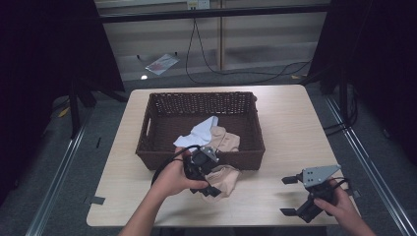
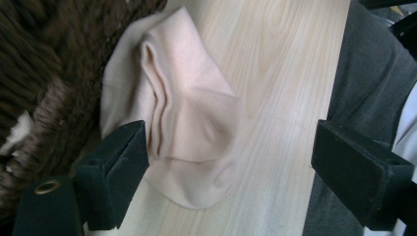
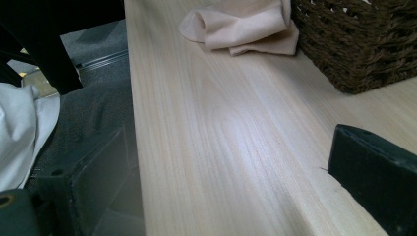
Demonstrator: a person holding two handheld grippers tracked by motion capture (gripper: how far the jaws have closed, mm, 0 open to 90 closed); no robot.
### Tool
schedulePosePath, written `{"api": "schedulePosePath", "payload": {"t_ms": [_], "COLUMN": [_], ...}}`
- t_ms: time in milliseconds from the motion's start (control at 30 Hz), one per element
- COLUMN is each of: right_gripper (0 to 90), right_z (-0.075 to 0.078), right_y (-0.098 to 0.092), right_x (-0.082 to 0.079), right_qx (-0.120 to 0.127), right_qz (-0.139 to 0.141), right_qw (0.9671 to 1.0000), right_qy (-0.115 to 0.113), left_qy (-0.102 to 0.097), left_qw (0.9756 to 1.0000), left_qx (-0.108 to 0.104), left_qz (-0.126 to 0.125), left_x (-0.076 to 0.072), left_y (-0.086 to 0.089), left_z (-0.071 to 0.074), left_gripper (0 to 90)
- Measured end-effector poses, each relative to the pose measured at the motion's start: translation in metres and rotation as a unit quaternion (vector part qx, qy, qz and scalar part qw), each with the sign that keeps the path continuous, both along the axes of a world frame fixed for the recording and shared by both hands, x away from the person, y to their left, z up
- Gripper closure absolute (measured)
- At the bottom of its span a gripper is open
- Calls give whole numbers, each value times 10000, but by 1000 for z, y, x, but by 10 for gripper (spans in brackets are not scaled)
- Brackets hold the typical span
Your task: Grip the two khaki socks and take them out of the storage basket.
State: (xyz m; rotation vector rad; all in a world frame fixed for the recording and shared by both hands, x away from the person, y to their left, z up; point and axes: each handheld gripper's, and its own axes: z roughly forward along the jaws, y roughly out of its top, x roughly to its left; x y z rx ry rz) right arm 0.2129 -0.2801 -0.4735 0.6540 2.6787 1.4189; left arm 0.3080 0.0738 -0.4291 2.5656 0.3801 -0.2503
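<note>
A pale peach sock (image 1: 229,177) lies crumpled on the wooden table (image 1: 295,128), against the front wall of a dark wicker basket (image 1: 147,132). My left gripper (image 1: 215,186) hovers just over it, held from the left. In the left gripper view the sock (image 2: 182,113) lies flat on the wood below my left gripper (image 2: 231,167), whose jaws stand wide apart and do not press on it. My right gripper (image 1: 289,196) rests open near the table's front right corner with nothing between its jaws. From the right gripper view the sock (image 3: 246,27) lies far ahead of that gripper (image 3: 221,182).
Inside the basket lie a white cloth (image 1: 199,132) and another peach garment (image 1: 223,140). The basket's woven wall (image 3: 354,44) runs close to the sock. Bare wood lies between the two grippers. The table's front edge is near both hands.
</note>
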Motion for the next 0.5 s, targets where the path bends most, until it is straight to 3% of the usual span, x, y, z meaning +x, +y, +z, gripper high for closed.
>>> {"api": "schedulePosePath", "payload": {"t_ms": [167,200,367,500], "right_gripper": [12,12,12,12], "right_z": [0,0,0,0], "right_y": [0,0,0,1], "right_x": [0,0,0,0], "right_qx": [-6,-4,-6,-2], "right_qz": [10,3,25,28], "right_qw": [10000,10000,10000,10000], "right_qy": [-8,-4,-5,-20], "left_qy": [-161,-145,-178,-262], "left_qw": [9998,9998,9998,9995], "left_qx": [-46,-111,33,8], "left_qz": [-47,39,-125,-164], "left_x": [-6,-8,-14,-14], "left_y": [5,6,6,3], "left_z": [-9,-12,-22,-23], "left_gripper": [128,130,121,118]}}
